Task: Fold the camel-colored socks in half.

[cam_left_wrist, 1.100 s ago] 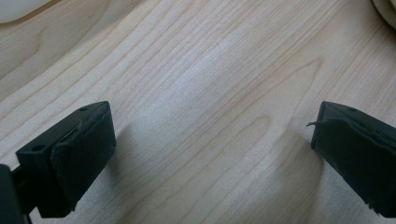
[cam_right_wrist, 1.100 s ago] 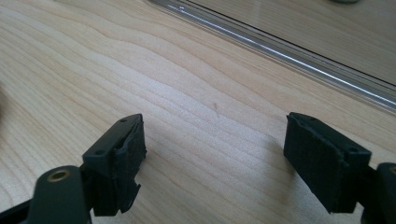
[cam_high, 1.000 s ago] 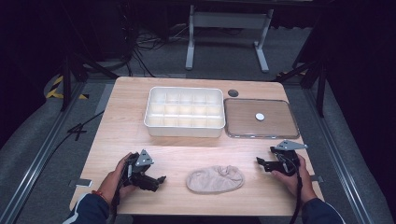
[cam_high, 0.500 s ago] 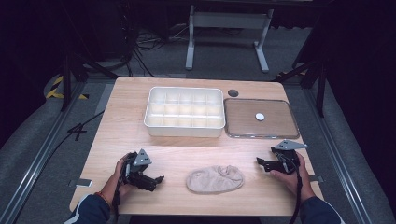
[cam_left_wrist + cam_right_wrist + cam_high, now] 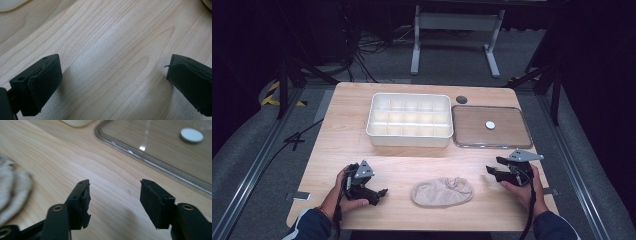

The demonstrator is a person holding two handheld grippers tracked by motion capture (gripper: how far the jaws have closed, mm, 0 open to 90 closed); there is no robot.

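While both your hands rest low on the pale wood-grain table [image 5: 337, 140], the largest thing on it is the white plastic tray [image 5: 409, 120], a rounded rectangle split into a grid of small compartments, well beyond your left hand-held gripper [image 5: 379, 192]. Beside the tray, ahead of your right hand-held gripper [image 5: 490, 171], lies a flat clear lid [image 5: 472, 125] with a glossy raised rim and a small white disc [image 5: 490, 125] at its middle. Between the two grippers, near the table's front edge, sits the beige sock [image 5: 442, 192], soft, ribbed knit, crumpled into a flat oval; it touches neither gripper. Your left hand-held gripper's blocky black jaws stand spread wide over bare wood, with nothing between the matte rubbery pads [image 5: 45, 86]. Your right hand-held gripper's jaws have just been closing, yet remain apart, with only wood between them, the sock off to their left.
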